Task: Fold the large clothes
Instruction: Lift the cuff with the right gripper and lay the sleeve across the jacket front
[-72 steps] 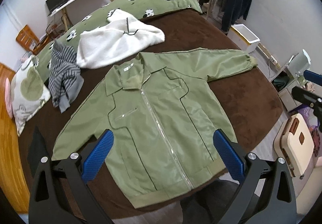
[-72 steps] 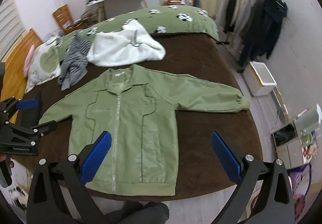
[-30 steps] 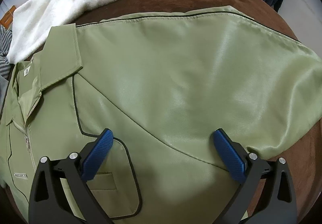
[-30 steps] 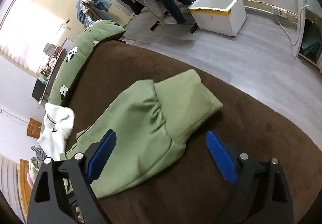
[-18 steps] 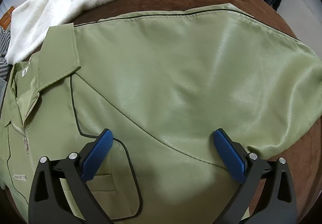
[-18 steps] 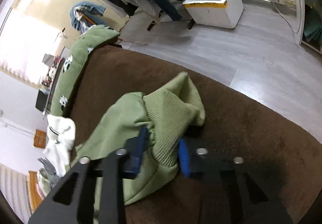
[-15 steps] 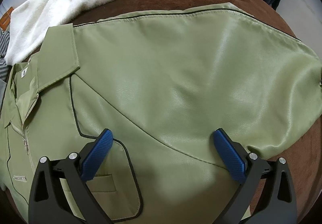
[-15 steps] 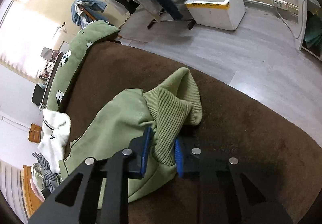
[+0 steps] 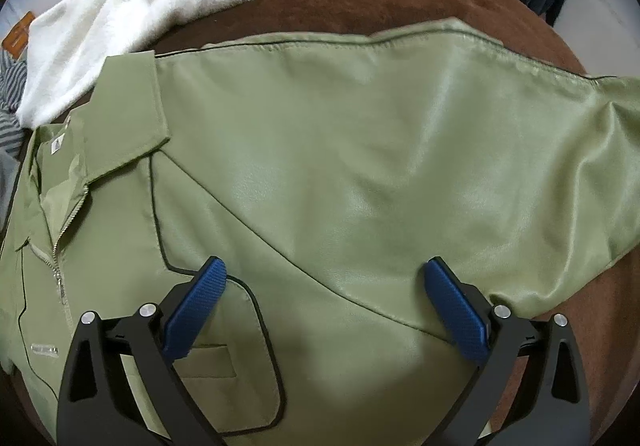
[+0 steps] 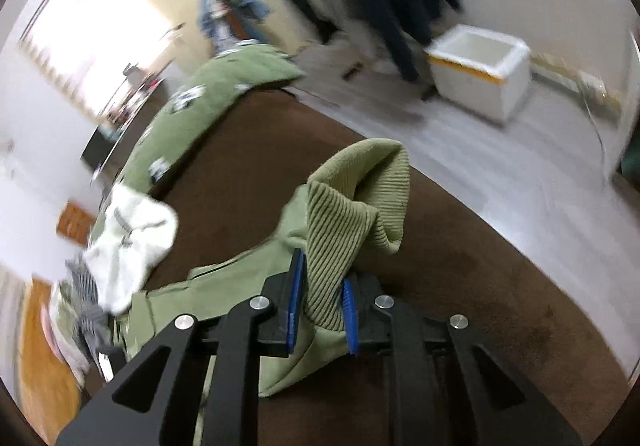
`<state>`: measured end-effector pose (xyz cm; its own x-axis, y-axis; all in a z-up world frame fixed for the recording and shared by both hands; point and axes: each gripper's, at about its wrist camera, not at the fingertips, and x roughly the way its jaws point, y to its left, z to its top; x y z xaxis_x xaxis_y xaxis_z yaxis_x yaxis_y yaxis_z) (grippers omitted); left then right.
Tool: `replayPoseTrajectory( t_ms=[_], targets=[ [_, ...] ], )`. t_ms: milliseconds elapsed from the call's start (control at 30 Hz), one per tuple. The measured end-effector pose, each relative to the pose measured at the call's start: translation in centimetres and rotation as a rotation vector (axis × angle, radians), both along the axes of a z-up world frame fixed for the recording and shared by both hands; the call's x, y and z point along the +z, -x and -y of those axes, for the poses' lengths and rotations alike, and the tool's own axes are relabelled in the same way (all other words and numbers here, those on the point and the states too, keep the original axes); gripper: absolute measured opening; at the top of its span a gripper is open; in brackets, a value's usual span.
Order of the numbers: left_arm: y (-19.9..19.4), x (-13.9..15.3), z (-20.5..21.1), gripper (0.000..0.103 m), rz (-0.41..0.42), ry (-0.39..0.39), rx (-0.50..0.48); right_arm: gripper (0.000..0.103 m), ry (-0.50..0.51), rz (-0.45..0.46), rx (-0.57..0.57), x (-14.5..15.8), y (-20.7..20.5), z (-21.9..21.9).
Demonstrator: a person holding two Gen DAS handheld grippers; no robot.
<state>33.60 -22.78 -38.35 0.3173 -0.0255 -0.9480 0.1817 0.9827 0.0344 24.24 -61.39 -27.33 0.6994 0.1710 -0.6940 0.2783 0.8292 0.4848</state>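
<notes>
One cuff (seemingly pinched), right view only.

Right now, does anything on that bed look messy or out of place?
Mostly the cuff: it is bunched and lifted off the bed, pinched in the closing jaws of the right gripper, while the rest of the jacket lies flat. A white fleece sits crumpled by the collar.

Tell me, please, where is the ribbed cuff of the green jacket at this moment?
In the right wrist view the ribbed cuff sits low in the centre, pinched in the closing right gripper above the brown bedcover.
</notes>
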Motion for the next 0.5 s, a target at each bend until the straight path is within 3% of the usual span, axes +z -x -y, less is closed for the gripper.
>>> replayPoseTrajectory(
  t_ms=[267,500],
  targets=[
    [0.6,4.2,-1.9,0.097,0.068,0.041,0.021,0.016,0.103,0.133,0.222,9.8,-0.9,-12.7],
    [1.9,8.6,-8.4,0.097,0.124,0.027,0.063,0.015,0.098,0.202,0.350,14.5,-1.6,-22.6]
  ],
)
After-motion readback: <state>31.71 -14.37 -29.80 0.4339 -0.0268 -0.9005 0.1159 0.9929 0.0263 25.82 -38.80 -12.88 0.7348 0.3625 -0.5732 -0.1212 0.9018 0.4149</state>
